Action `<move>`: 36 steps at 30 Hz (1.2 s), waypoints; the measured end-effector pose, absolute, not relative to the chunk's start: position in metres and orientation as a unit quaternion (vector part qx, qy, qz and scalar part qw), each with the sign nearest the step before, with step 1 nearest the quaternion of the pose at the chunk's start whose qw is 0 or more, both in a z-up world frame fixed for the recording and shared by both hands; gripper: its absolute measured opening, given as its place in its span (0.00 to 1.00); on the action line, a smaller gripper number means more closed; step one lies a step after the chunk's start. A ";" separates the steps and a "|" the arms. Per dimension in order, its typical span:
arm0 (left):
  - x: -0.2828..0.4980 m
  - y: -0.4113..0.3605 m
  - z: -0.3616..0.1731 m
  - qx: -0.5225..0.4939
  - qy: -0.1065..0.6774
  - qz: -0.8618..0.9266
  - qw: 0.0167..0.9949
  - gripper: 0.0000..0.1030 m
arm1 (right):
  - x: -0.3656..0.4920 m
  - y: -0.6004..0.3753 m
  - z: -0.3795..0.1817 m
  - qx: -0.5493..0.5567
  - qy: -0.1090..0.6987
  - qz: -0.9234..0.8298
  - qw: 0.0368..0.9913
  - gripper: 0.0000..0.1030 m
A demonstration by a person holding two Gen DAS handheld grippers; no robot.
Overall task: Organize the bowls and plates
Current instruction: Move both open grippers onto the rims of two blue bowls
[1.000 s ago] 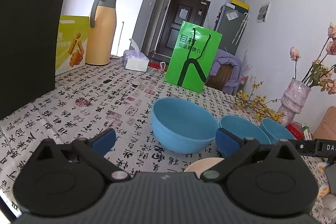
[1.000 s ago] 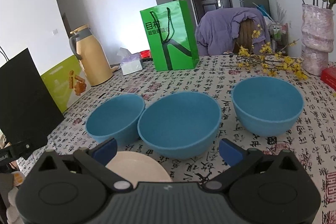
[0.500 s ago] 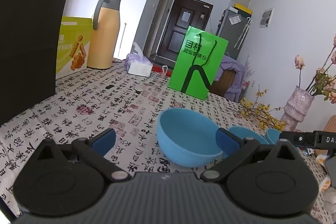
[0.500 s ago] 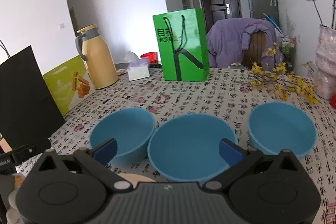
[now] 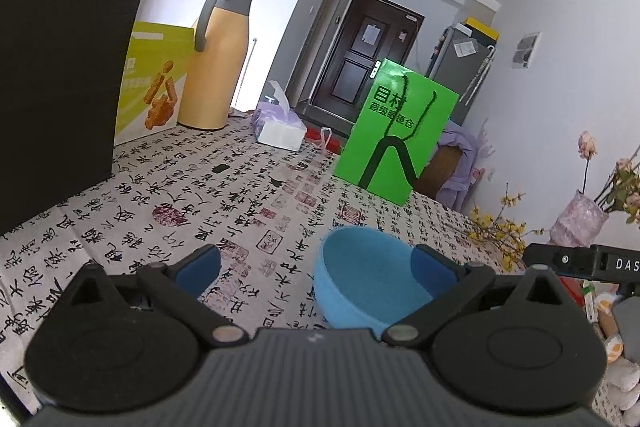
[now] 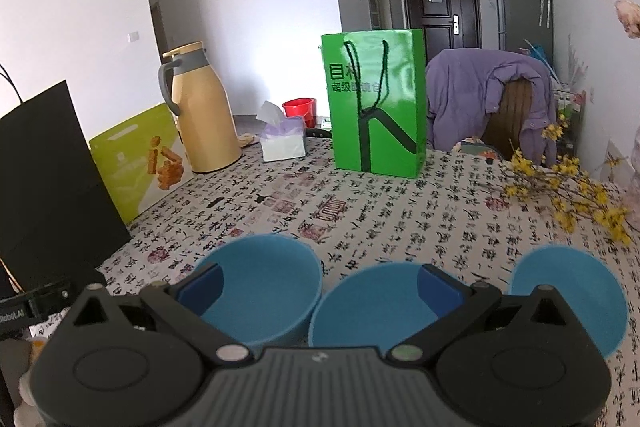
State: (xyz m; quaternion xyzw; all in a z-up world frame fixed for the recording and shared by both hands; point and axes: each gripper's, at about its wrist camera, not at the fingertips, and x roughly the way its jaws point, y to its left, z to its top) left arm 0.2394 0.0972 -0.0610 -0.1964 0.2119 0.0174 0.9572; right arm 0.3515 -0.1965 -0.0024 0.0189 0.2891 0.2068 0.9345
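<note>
Three blue bowls stand in a row on the calligraphy tablecloth. In the right wrist view they are the left bowl (image 6: 260, 287), the middle bowl (image 6: 372, 311) and the right bowl (image 6: 568, 295). My right gripper (image 6: 320, 287) is open and empty, held above and short of the left and middle bowls. In the left wrist view only one blue bowl (image 5: 360, 279) shows, partly behind my right fingertip. My left gripper (image 5: 316, 267) is open and empty, above the cloth just left of that bowl. The cream plate is hidden behind the gripper bodies.
A green paper bag (image 6: 376, 103) stands mid-table. A tan thermos (image 6: 204, 115), a tissue box (image 6: 282, 139), a yellow-green box (image 6: 136, 163) and a black bag (image 6: 44, 179) line the left. Yellow flower twigs (image 6: 568, 187) and a pink vase (image 5: 576, 223) are at the right.
Both grippers have pulled back and tilted up. The bowls have sunk lower in both views, and the cream plate has gone out of sight behind the gripper bodies.
</note>
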 end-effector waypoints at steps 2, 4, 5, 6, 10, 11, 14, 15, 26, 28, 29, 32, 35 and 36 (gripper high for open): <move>0.243 0.100 -0.061 -0.201 0.212 0.021 0.956 1.00 | 0.357 -0.192 0.000 0.017 0.288 0.209 0.934 1.00; 0.246 0.102 -0.061 -0.205 0.212 0.024 0.955 1.00 | 0.362 -0.188 0.003 0.014 0.287 0.212 0.934 1.00; 0.247 0.103 -0.061 -0.207 0.213 0.025 0.955 1.00 | 0.364 -0.185 0.004 0.014 0.286 0.213 0.934 1.00; 0.249 0.104 -0.061 -0.210 0.214 0.026 0.954 1.00 | 0.366 -0.183 0.005 0.014 0.287 0.215 0.933 1.00; 0.256 0.108 -0.062 -0.218 0.220 0.034 0.950 1.00 | 0.376 -0.174 0.008 0.023 0.285 0.228 0.931 1.00; 0.258 0.109 -0.062 -0.220 0.221 0.036 0.949 1.00 | 0.379 -0.172 0.008 0.026 0.284 0.228 0.931 1.00; 0.263 0.112 -0.064 -0.224 0.226 0.041 0.947 1.00 | 0.388 -0.167 0.008 0.035 0.289 0.230 0.929 1.00; 0.265 0.113 -0.064 -0.225 0.228 0.045 0.946 1.00 | 0.392 -0.165 0.007 0.038 0.291 0.232 0.927 1.00; 0.287 0.125 -0.065 -0.246 0.246 0.073 0.935 1.00 | 0.417 -0.149 0.007 0.064 0.269 0.240 0.931 1.00; 0.289 0.126 -0.065 -0.252 0.248 0.073 0.933 1.00 | 0.422 -0.152 0.005 0.073 0.268 0.241 0.930 1.00; 0.291 0.126 -0.066 -0.253 0.249 0.073 0.932 1.00 | 0.424 -0.153 0.002 0.077 0.269 0.242 0.929 1.00; 0.298 0.123 -0.068 -0.248 0.256 0.077 0.931 1.00 | 0.432 -0.156 -0.006 0.084 0.277 0.242 0.926 1.00; 0.306 0.119 -0.072 -0.247 0.265 0.073 0.929 1.00 | 0.438 -0.155 -0.015 0.069 0.286 0.236 0.926 1.00; 0.308 0.117 -0.074 -0.247 0.267 0.073 0.929 1.00 | 0.439 -0.155 -0.018 0.064 0.289 0.233 0.926 1.00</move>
